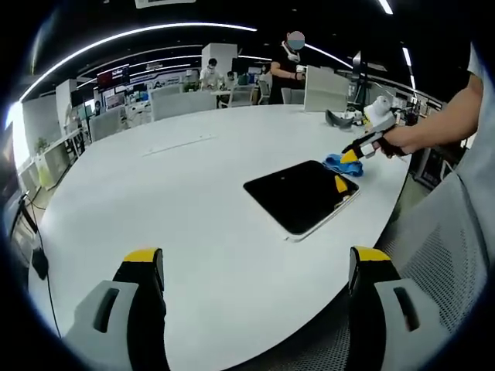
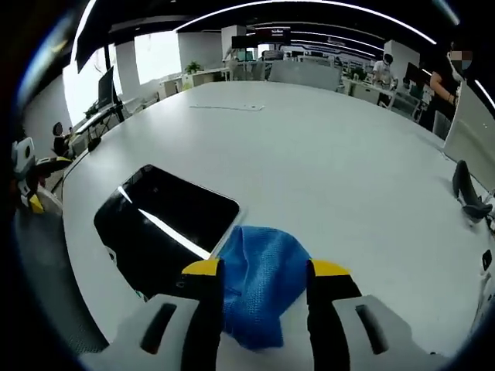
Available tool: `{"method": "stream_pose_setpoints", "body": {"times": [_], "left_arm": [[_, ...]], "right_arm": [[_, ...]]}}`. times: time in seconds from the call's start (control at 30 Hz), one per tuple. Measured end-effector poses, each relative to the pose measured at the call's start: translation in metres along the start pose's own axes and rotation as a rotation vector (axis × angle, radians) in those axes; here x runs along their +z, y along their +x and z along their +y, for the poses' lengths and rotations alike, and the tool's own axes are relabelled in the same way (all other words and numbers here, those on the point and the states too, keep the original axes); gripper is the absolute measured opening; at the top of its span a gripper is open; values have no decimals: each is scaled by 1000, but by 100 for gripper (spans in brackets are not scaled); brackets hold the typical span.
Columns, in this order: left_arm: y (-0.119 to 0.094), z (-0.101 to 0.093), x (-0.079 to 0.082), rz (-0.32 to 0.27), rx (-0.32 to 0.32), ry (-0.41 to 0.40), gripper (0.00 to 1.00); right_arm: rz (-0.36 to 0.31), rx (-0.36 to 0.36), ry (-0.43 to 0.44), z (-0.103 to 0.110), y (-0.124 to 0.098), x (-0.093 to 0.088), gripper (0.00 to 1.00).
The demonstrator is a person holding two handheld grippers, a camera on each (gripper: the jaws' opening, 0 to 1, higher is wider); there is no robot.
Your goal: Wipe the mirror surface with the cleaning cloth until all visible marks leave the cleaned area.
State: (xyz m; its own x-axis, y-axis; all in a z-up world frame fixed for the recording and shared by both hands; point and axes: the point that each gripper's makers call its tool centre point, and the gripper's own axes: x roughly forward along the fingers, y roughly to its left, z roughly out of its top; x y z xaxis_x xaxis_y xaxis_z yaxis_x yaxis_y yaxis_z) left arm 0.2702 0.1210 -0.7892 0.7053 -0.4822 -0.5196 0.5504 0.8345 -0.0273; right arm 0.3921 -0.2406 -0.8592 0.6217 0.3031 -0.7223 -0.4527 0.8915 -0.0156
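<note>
Between the yellow-tipped jaws of my right hand-held gripper point(image 2: 265, 272), in the right gripper view, sits the crumpled blue cleaning cloth point(image 2: 261, 280), and the jaws press in on it from both sides, so I read this one as gripping the cloth. The cloth lies on the broad white oval surface point(image 2: 325, 162), its far edge touching the near corner of the dark, rectangular, white-rimmed mirror point(image 2: 166, 220). A bright ceiling light reflects as a thin streak across the mirror glass.

From the left gripper view, my left hand-held gripper point(image 1: 257, 267) has its two jaws spread wide apart with nothing between them, hovering over the near edge of the same white surface point(image 1: 178, 193). Farther out I see the mirror point(image 1: 303, 195) lying flat toward the right side, and at its far corner the blue cloth point(image 1: 339, 163) under the right hand-held gripper point(image 1: 352, 155), held by the person's hand point(image 1: 402, 139). The gripper's yellow tip is reflected in the glass.

A grey mesh chair back point(image 1: 433, 247) stands at the right of the surface. Beyond it, a dark curved object point(image 1: 339, 118) rests on the far side of the surface, and people sit and stand at desks in the open office behind.
</note>
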Motion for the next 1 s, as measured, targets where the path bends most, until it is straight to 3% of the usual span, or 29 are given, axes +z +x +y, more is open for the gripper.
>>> {"method": "stream_pose_setpoints", "body": {"times": [0.23, 0.43, 0.5, 0.57, 0.63, 0.9, 1.0], "left_arm": [[0, 1, 0, -5, 3, -1, 99], [0, 2, 1, -9, 4, 2, 99], [0, 1, 1, -10, 2, 3, 99], [0, 1, 1, -9, 3, 4, 99], [0, 2, 1, -11, 3, 6, 99], [0, 0, 0, -9, -2, 7, 99], [0, 0, -1, -6, -4, 10, 99]], "right_arm": [[63, -26, -12, -1, 9, -15, 21], [69, -34, 4, 0, 8, -12, 20], [76, -35, 5, 0, 9, -12, 16], [91, -48, -20, 2, 9, -14, 6], [94, -56, -27, 4, 10, -13, 4], [138, -65, 30, 0, 10, -13, 1], [142, -39, 128, 0, 10, -13, 2]]}}
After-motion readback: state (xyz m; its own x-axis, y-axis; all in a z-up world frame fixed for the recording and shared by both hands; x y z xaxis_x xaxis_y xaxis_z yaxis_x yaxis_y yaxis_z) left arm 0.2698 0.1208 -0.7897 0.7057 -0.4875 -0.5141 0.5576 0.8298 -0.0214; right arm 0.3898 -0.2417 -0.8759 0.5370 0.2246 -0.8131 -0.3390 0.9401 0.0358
